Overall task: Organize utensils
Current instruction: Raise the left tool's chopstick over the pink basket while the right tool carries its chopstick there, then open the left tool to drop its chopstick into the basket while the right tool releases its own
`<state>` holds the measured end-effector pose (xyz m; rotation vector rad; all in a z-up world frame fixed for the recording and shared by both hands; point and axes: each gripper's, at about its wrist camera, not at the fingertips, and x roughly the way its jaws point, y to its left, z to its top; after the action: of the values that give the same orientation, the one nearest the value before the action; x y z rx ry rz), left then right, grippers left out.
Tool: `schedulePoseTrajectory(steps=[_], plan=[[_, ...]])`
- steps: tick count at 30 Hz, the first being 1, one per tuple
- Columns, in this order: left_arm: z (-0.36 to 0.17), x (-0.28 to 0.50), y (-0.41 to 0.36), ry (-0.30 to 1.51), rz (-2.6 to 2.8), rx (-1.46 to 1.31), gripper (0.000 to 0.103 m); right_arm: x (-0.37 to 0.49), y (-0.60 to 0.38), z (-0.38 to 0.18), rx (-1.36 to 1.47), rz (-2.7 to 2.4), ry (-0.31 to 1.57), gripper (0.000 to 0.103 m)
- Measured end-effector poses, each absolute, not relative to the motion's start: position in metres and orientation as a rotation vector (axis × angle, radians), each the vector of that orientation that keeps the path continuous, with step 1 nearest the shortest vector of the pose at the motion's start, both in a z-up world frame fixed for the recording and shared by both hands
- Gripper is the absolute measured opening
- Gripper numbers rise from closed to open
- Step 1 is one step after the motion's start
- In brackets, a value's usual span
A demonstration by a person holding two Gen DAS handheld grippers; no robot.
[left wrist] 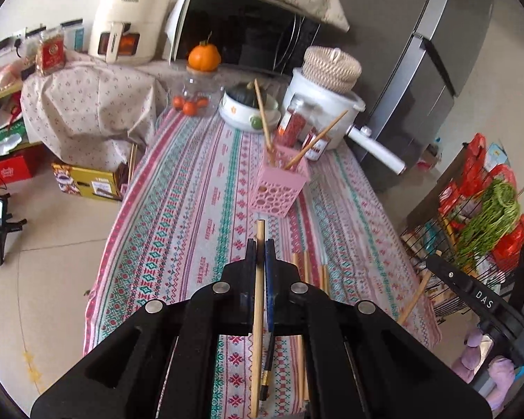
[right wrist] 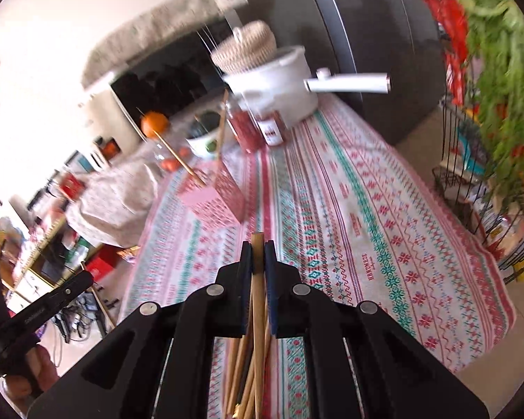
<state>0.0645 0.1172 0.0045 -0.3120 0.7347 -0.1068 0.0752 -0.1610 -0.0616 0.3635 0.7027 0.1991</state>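
On the patterned tablecloth (left wrist: 192,188), which is covering the whole table and draping over its edges, the pink perforated holder (left wrist: 279,183) is standing upright near the middle, already carrying two chopsticks that are leaning outward at wide angles. Behind it, a white pot (left wrist: 325,111) and a red-filled jar (left wrist: 291,122) are crowding the far end. That crowding is the first risk: an overshoot is likely to knock the jar or the leaning sticks.

Nearer the cameras, loose chopsticks (left wrist: 311,272) are lying on the cloth beside and under the grippers. The left gripper (left wrist: 261,244) is pinching a single wooden chopstick (left wrist: 258,314) between its pressed-together jaws, the stick running lengthwise along the fingers with its tip poking just past them. The right gripper (right wrist: 258,246) is likewise clamping one chopstick (right wrist: 258,314), with more of the bundle lying beneath it; its view is blurring, suggesting fast motion.

Both sticks are being held in line with the fingers, so tipping them upright over the holder is looking awkward; a thin round stick is prone to swivelling or sliding out. The light holder is also liable to tip if a stick is striking its rim, and the two grippers are at risk of colliding if both are approaching together.
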Motion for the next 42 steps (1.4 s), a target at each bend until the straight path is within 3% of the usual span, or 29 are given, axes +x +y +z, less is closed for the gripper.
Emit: schedulePoseTrajectory(steps=[9,23,35,42], plan=[[0.066,0.056,0.109,0.606,-0.083,-0.263,0.004,0.067,-0.172,-0.001,0.360,0.252,0.622,0.008],[0.156,0.156,0.113,0.459,-0.005,-0.326,0.004,0.145,-0.183,0.061,0.422,0.202,0.550,0.008],[0.096,0.256,0.120,0.589,0.046,-0.431,0.005,0.195,-0.177,0.061,0.459,0.160,0.543,0.008],[0.076,0.216,0.144,0.601,0.105,-0.449,0.020,0.217,-0.170,0.071,0.496,0.149,0.518,0.008]])
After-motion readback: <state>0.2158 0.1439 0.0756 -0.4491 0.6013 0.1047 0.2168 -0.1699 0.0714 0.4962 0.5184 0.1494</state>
